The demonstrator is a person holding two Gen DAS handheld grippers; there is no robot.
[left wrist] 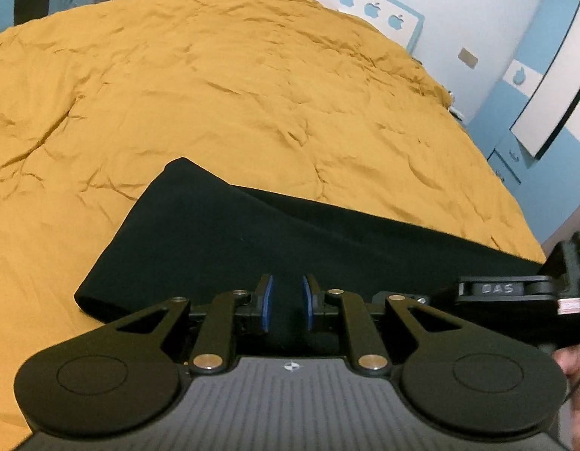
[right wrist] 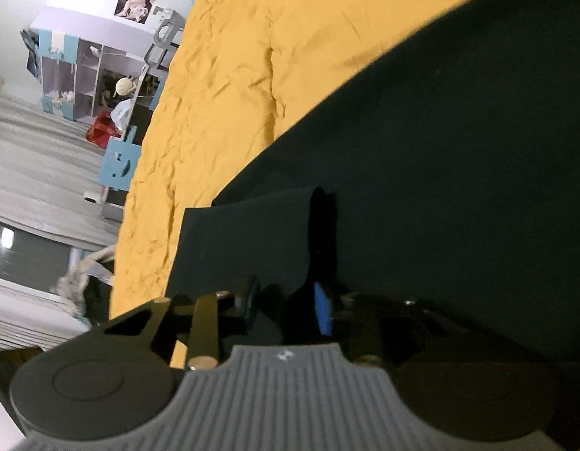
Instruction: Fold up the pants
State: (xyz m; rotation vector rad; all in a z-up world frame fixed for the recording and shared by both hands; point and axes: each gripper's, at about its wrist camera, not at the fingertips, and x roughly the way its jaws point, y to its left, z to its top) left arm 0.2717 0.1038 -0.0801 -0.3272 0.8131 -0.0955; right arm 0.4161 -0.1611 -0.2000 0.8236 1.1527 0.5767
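Note:
Black pants (left wrist: 214,233) lie on a mustard-yellow bedspread (left wrist: 214,75). In the left wrist view my left gripper (left wrist: 288,302) sits over the near edge of the pants, its blue pads a small gap apart with black cloth between and below them. The right gripper's body (left wrist: 515,293) shows at the right edge. In the right wrist view the pants (right wrist: 459,150) fill the right side. My right gripper (right wrist: 288,308) has a raised fold of black cloth (right wrist: 252,233) between its fingers; one blue pad (right wrist: 323,312) shows.
The bedspread (right wrist: 233,75) covers the whole bed. A white and blue headboard (left wrist: 380,3) and blue wardrobe (left wrist: 534,86) stand behind. A shelf unit (right wrist: 87,71) and floor clutter lie beyond the bed's edge.

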